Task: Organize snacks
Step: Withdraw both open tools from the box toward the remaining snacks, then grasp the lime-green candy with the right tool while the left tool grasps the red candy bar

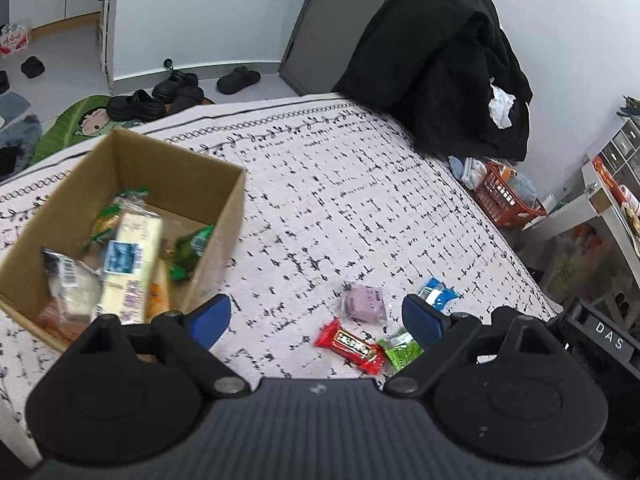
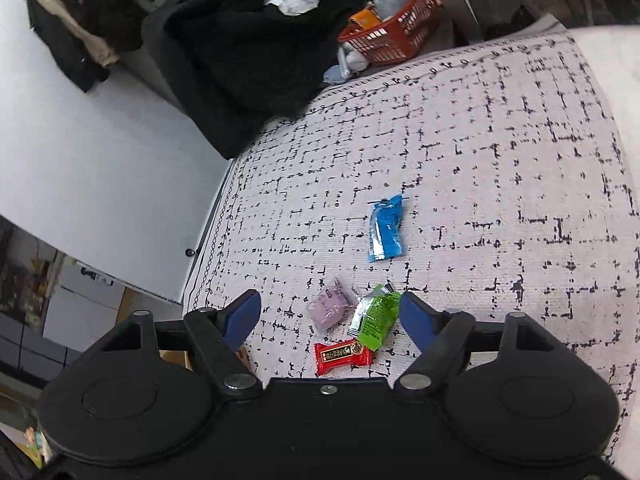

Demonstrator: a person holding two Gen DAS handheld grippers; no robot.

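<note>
On the far left sits the cardboard box (image 1: pixel 120 216), packed with wrapped snacks. The left gripper (image 1: pixel 316 320) hangs spread and empty. Right of the box lie a pink packet (image 1: pixel 364 304), red candy (image 1: pixel 352 346), green packet (image 1: pixel 400 350) and blue packet (image 1: pixel 436 294). The right gripper (image 2: pixel 330 314) gapes wide, empty.

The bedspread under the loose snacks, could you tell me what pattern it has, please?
The bedspread is white with a broken black grid of dashes, clearest in the right wrist view.
</note>
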